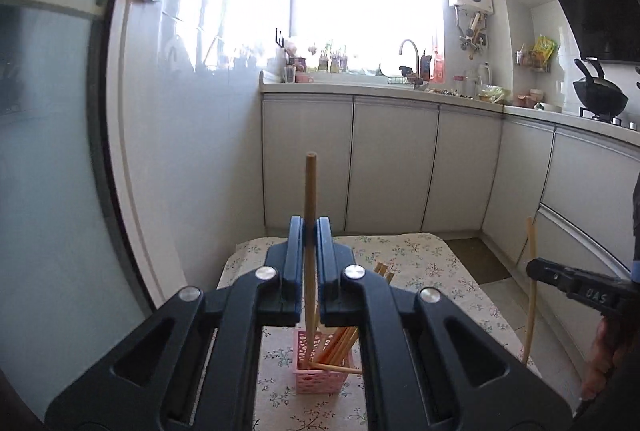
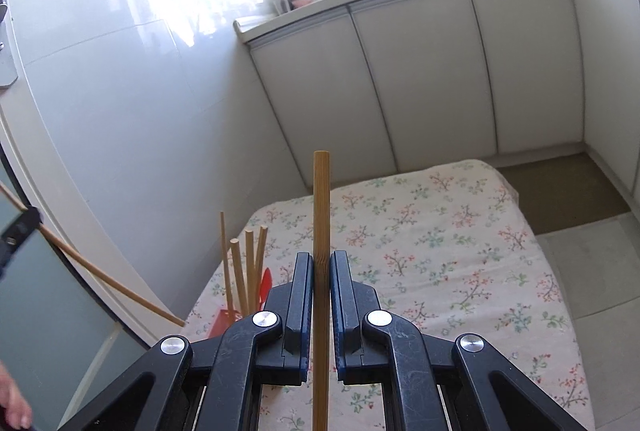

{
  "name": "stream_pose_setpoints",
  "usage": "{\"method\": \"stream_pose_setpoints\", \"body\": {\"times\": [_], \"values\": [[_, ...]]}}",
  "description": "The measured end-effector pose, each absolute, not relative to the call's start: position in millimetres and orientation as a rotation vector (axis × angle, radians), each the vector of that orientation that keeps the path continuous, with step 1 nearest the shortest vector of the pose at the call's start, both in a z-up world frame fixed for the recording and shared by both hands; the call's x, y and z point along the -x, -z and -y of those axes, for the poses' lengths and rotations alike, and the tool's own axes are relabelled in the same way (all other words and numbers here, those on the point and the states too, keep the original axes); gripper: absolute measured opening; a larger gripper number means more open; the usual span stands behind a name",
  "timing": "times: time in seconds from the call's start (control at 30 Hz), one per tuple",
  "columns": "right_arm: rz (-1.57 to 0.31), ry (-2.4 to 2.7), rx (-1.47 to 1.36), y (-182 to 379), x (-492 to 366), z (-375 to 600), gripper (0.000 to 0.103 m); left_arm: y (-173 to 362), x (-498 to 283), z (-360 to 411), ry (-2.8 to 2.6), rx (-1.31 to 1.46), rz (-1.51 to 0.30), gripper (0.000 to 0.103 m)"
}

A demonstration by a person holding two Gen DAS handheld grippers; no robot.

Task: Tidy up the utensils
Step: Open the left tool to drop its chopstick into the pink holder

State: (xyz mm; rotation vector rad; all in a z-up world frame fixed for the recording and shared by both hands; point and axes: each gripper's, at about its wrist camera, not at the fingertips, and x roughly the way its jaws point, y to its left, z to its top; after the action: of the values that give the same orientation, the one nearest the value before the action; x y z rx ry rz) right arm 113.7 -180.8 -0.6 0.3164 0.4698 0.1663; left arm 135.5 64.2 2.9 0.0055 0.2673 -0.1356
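Note:
My left gripper [image 1: 310, 227] is shut on a wooden chopstick [image 1: 310, 191] that stands upright, its lower end over a pink basket [image 1: 320, 379] holding several chopsticks on the floral tablecloth [image 1: 420, 259]. My right gripper [image 2: 321, 259] is shut on another wooden chopstick [image 2: 321, 199], also upright. In the left wrist view the right gripper [image 1: 538, 269] shows at the right edge with its chopstick [image 1: 531, 291]. In the right wrist view several chopsticks [image 2: 244, 271] stand in a red holder [image 2: 226, 321] at the table's left.
The small table [image 2: 440, 231] stands between a white wall at the left and white kitchen cabinets [image 2: 420, 71] behind. A brown floor mat [image 2: 560, 191] lies past its right corner. A counter with a sink tap [image 1: 410, 51] and a wok [image 1: 600, 95] runs behind.

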Motion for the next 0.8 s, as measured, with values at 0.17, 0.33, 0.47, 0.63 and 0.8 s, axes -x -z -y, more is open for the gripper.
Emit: {"method": "stream_pose_setpoints", "body": {"times": [0.17,0.33,0.47,0.63,0.8], "values": [[-0.461,-0.174,-0.316,3.4,-119.8,174.0,0.007,24.5,-172.6,-60.1,0.151,-0.003,-0.367,0.006],[-0.474,-0.178,-0.302,9.6,-126.0,167.4,0.007,44.5,-191.0,-54.3,0.135,-0.04,-0.436,0.006],[-0.479,-0.177,-0.293,13.8,-128.4,163.2,0.007,54.8,-198.5,-53.1,0.163,-0.044,-0.48,0.006],[-0.473,-0.166,-0.276,17.7,-128.5,154.6,0.007,68.3,-205.4,-52.5,0.233,0.028,-0.59,0.031],[-0.421,-0.155,-0.251,10.2,-126.5,143.4,0.007,63.0,-186.3,-61.2,0.201,0.066,-0.638,0.035]]}}
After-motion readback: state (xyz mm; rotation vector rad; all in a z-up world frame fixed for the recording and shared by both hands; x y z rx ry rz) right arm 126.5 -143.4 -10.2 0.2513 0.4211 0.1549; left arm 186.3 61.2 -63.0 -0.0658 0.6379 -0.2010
